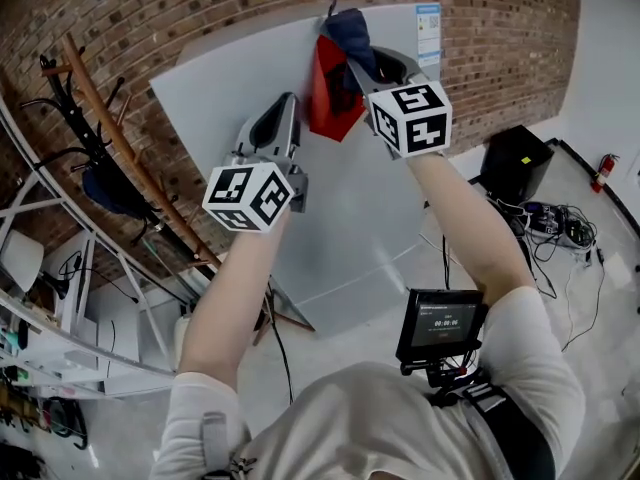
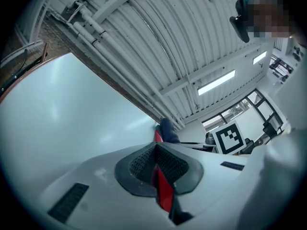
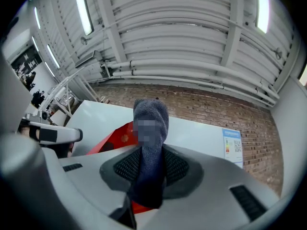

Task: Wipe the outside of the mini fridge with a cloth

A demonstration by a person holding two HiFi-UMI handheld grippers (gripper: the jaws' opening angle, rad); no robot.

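The white fridge [image 1: 350,218] fills the middle of the head view, with an energy label [image 1: 428,28] at its top right corner. My right gripper [image 1: 355,56] is raised against its upper part, shut on a blue-grey cloth [image 1: 346,26] with a red piece [image 1: 330,98] hanging below. In the right gripper view the cloth [image 3: 151,114] stands up out of the shut jaws [image 3: 149,147]. My left gripper [image 1: 292,103] is held up beside it, just left of the red piece, jaws together [image 2: 156,147]. A thin red strip shows in their slit; I cannot tell what it is.
A brick wall [image 1: 200,8] stands behind the fridge. A coat rack [image 1: 100,138] and white shelving [image 1: 60,308] are at the left. A black box [image 1: 515,158], cables [image 1: 560,223] and a red fire extinguisher [image 1: 603,171] lie on the floor at the right.
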